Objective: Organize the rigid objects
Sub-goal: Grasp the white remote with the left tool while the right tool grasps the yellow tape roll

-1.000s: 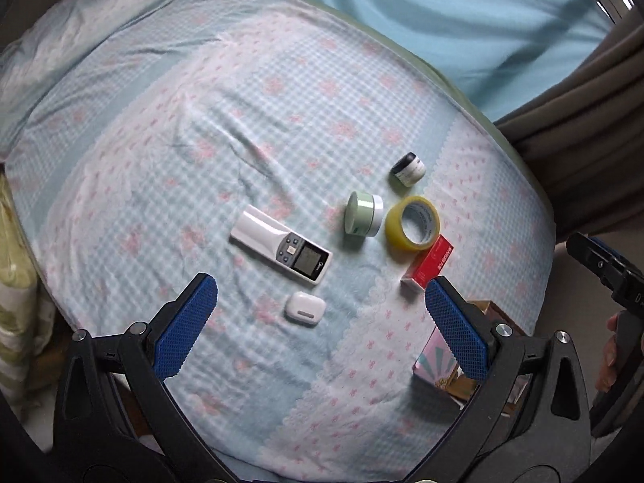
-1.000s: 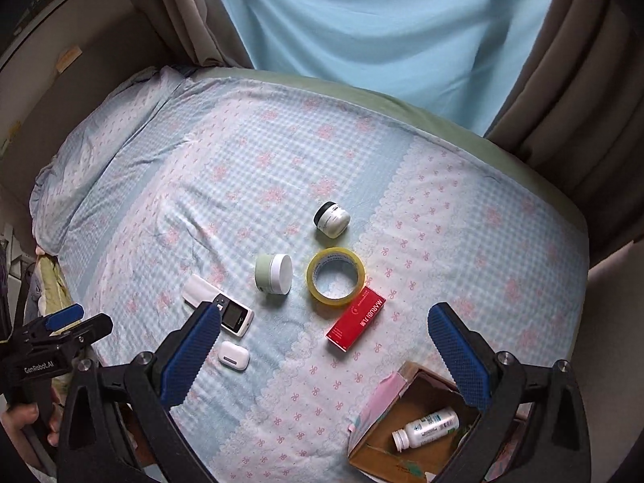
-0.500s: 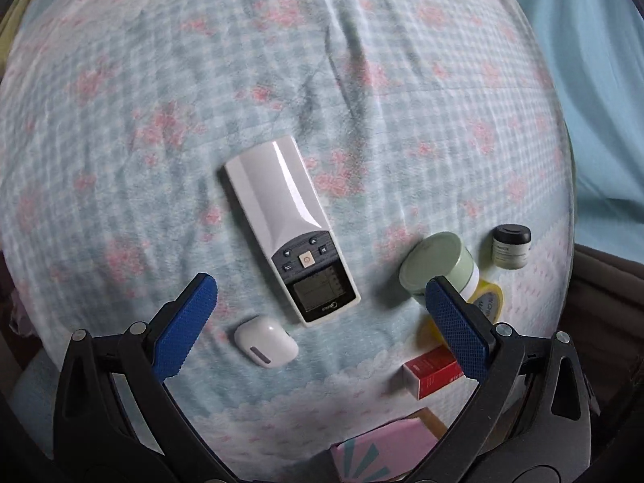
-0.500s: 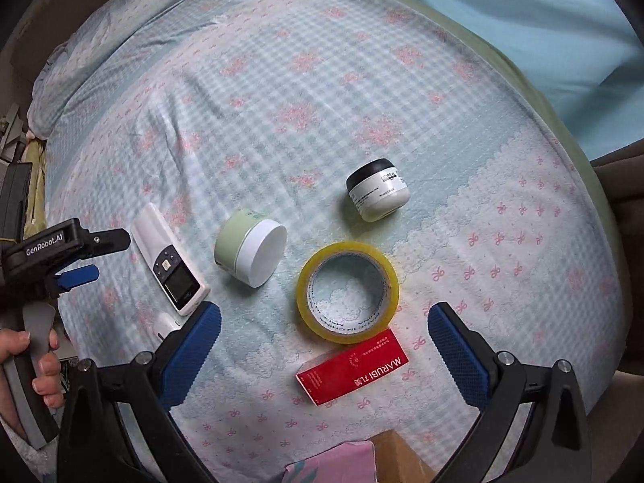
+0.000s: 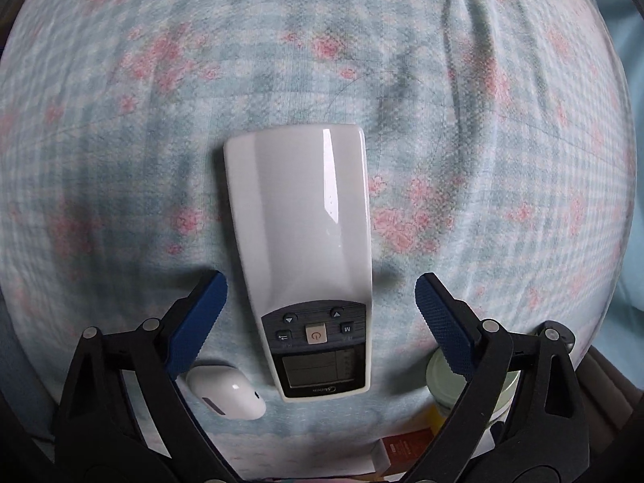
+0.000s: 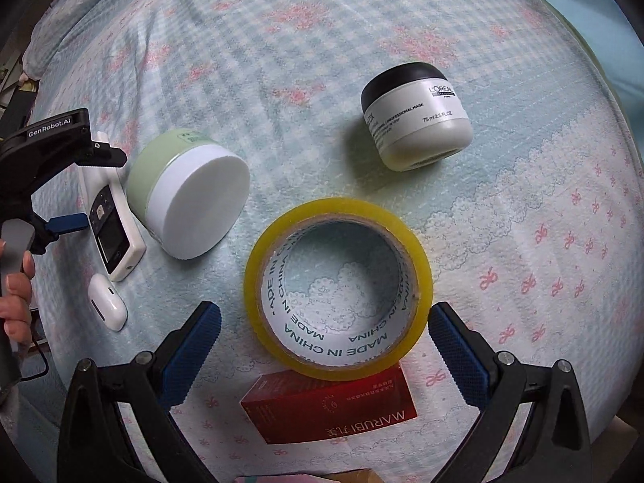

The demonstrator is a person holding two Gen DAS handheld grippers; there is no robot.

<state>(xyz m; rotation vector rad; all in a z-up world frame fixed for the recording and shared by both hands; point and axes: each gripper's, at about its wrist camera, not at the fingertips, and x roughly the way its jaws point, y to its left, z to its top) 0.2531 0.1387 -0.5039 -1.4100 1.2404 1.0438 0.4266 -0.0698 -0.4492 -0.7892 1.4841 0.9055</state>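
Remote control (image 5: 300, 249) lies flat on bed (image 5: 503, 129), straddled by wide-open, empty left claw (image 5: 318, 310); fingers should be lowered evenly, closed across its sides. Right claw (image 6: 324, 342) open, empty over tape roll (image 6: 338, 285).

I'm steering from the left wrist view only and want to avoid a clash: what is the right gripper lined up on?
Observer: The right gripper, open, straddles the yellow tape roll.
Operator: Anything beyond the roll?
Observer: A black-lidded white jar lies on its side, apart from it.
Operator: The red thing at my bottom edge?
Observer: A red box printed MARUBI, its top edge hidden under the roll.
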